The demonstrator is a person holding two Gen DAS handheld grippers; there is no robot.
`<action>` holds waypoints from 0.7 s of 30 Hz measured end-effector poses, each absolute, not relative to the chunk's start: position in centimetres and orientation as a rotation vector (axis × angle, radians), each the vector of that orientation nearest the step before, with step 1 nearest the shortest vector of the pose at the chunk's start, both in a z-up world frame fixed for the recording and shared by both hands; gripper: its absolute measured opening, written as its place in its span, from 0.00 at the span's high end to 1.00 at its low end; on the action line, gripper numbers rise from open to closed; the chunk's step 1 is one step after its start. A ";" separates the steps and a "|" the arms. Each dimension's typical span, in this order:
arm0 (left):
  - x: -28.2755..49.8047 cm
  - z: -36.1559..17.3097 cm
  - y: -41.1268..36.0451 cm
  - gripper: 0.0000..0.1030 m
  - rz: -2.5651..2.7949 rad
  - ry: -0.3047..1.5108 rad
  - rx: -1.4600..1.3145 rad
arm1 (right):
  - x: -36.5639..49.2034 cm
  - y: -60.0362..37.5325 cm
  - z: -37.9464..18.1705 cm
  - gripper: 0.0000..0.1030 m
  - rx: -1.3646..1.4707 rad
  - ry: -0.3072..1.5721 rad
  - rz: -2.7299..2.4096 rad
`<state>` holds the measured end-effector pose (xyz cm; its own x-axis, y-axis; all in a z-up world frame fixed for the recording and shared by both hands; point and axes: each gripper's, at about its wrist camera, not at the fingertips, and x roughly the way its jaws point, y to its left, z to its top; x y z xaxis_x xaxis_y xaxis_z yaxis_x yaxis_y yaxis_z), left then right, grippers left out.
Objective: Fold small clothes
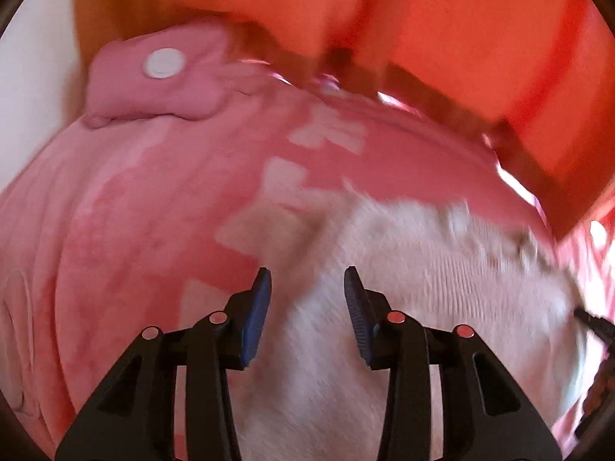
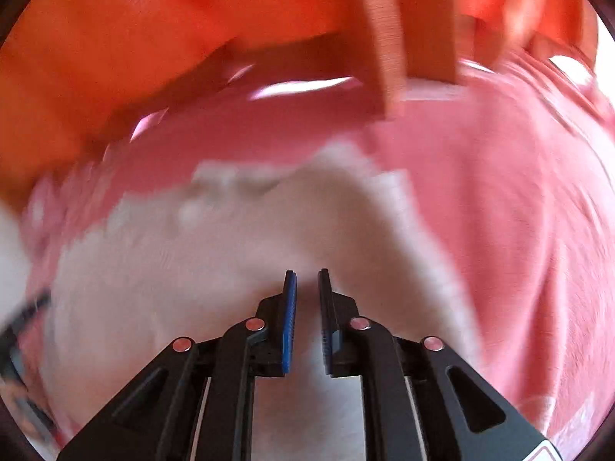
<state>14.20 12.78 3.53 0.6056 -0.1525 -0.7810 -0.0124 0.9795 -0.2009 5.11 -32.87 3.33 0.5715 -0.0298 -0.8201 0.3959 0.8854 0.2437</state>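
Observation:
A small pink garment (image 1: 173, 176) with pale blocky patches and a white snap button (image 1: 163, 62) on a folded flap fills the left wrist view. A white ribbed patch of cloth (image 1: 403, 269) lies on it at the right. My left gripper (image 1: 307, 280) hangs close above the cloth, jaws open and empty, where pink meets white. In the right wrist view the same pink garment (image 2: 499, 230) and white cloth (image 2: 230, 249) show blurred. My right gripper (image 2: 306, 282) is just above the white cloth, jaws narrowly apart, nothing visibly between them.
An orange wooden frame (image 1: 480, 57) with slats rises behind the garment, also in the right wrist view (image 2: 134, 38). A white surface (image 1: 34, 96) shows at far left. The other gripper's dark edge (image 1: 595, 345) shows at right.

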 end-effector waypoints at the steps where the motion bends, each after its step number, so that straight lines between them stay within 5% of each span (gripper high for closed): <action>1: 14.6 3.9 13.3 0.53 -0.083 0.901 -0.229 | 5.3 -33.6 3.6 0.67 0.438 0.906 -0.284; 4: 15.6 4.2 13.3 0.22 -0.089 0.877 -0.314 | 6.8 -35.1 3.6 0.50 0.434 0.888 -0.291; 9: 17.9 1.1 11.0 0.22 -0.183 0.981 -0.343 | 9.3 -34.1 1.0 0.47 0.330 0.974 -0.267; 10: 18.1 0.7 10.4 0.32 -0.182 0.992 -0.314 | 9.6 -33.9 0.7 0.50 0.319 0.970 -0.269; 12: 18.0 0.8 9.6 0.62 -0.172 0.977 -0.247 | 10.0 -33.2 1.2 0.91 0.332 0.940 -0.224; 13: 17.9 1.3 9.6 0.89 -0.185 0.960 -0.251 | 9.8 -33.0 1.8 0.91 0.346 0.918 -0.214; 18: 17.2 5.9 11.4 0.90 -0.202 0.794 -0.382 | 7.0 -32.1 8.2 0.91 0.409 0.667 -0.137; 21: 18.2 5.0 11.2 0.90 -0.154 0.795 -0.332 | 8.2 -32.9 5.7 0.91 0.389 0.747 -0.224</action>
<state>18.17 11.19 4.99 0.6922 -0.2587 -0.6737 0.0110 0.9372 -0.3485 8.24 -32.88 5.68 0.7150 -0.0603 -0.6965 0.3327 0.9056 0.2631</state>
